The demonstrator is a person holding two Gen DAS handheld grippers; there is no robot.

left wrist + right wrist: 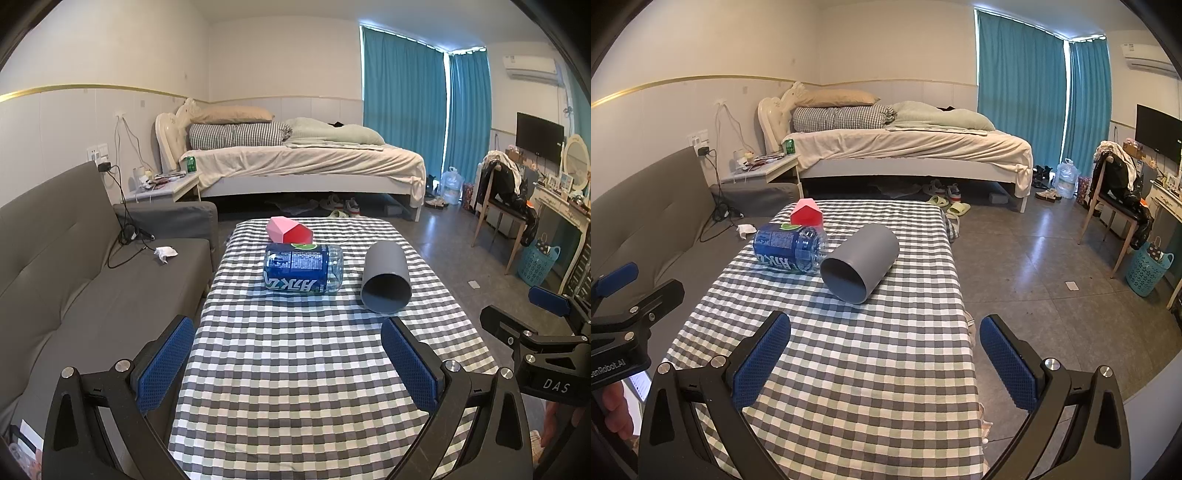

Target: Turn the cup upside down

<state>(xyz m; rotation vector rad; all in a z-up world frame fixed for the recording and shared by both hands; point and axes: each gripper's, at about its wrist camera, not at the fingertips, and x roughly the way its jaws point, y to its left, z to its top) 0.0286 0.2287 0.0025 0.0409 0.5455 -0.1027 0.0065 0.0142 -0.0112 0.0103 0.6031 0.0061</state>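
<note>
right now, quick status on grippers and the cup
Left gripper open, empty. Right gripper open, empty. Cup on its side on table, mouth toward grippers. Bottle lying close beside it.

Bottle (790,251) touching cup (860,264) left side; right side, front free

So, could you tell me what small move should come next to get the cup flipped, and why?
Probably ease the right gripper forward toward the grey cup. The cup lies on its side on the checked table, mouth toward the cameras, close beside the blue bottle. Both grippers are open and hold nothing, and the cup sits ahead of the right one.
</note>
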